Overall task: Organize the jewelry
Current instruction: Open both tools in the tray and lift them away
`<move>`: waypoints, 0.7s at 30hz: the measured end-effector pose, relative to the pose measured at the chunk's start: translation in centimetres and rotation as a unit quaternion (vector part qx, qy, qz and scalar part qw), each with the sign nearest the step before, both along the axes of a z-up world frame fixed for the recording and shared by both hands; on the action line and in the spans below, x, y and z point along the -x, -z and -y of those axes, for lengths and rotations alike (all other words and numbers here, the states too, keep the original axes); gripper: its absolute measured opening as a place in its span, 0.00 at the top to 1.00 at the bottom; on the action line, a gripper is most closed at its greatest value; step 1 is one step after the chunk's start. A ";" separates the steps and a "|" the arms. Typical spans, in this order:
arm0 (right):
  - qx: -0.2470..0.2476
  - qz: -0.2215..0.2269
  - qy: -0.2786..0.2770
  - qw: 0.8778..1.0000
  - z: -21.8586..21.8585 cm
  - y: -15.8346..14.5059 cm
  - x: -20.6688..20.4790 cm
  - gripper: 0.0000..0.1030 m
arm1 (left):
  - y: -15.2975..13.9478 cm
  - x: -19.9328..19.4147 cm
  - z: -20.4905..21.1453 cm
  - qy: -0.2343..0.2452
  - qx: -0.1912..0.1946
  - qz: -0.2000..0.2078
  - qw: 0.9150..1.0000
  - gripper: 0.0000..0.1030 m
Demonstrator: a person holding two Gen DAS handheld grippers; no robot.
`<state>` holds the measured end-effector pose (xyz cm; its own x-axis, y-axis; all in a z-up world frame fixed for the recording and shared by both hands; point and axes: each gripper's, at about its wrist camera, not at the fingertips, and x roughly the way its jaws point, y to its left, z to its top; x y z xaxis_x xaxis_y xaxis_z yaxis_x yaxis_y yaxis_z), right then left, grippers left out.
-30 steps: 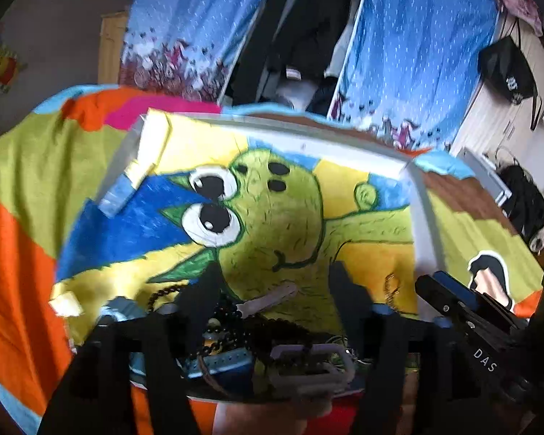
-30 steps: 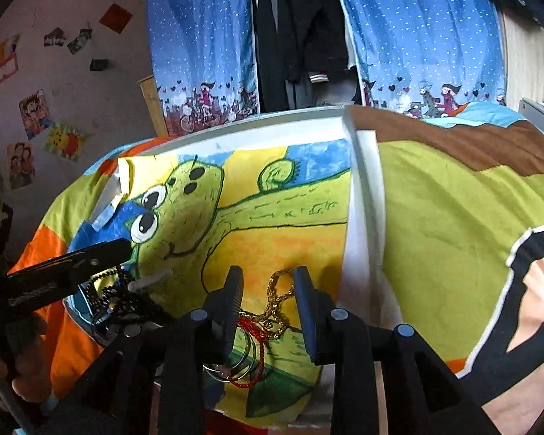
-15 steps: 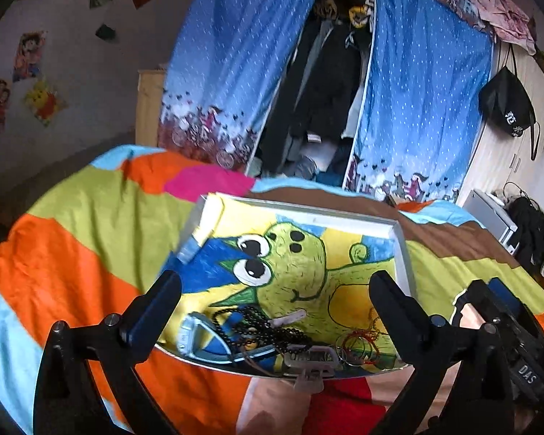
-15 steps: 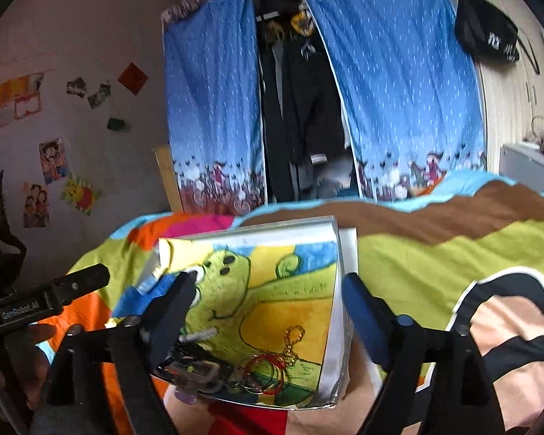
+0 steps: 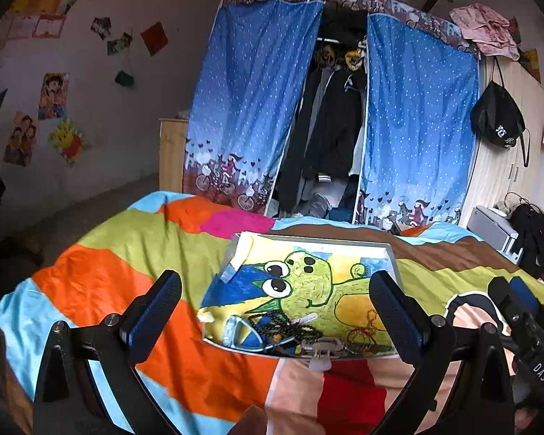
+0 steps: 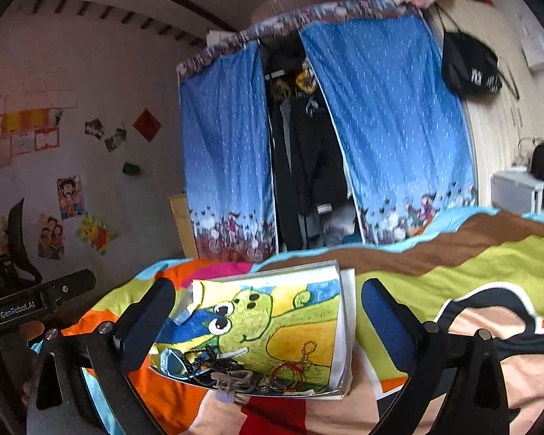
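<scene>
Left hand-held gripper (image 5: 275,313): jaws spread wide, nothing between them. Tray (image 5: 317,242) with cartoon lining lies on the bed (image 5: 127,253); jewelry (image 5: 297,331) is heaped at its near edge. Right hand-held gripper (image 6: 268,313): jaws just opened wide, empty.

One tray (image 5: 392,253) on one bed (image 5: 134,239). One frog drawing (image 5: 308,282) lining tray. In tray: one black bead string (image 5: 283,326), one gold chain (image 5: 371,317), red bangles (image 5: 359,335), several, count unclear; one blue-rimmed item (image 5: 235,330); one grey clip (image 5: 321,348). Two tongs: left (image 5: 275,311), right (image 6: 268,320), each with two fingers. Two blue curtains (image 5: 246,108). One black bag (image 5: 497,119) hanging. Wall pictures (image 5: 54,94): about nine.
</scene>
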<state>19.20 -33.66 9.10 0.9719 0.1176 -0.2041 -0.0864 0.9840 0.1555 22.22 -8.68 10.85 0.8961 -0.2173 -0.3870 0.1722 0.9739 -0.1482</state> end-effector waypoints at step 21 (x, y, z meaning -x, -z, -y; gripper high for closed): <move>0.032 0.020 0.028 0.999 -4.1 0.2 13.2 0.00 | 1.1 13.9 -3.3 0.005 -0.029 0.016 0.999 0.02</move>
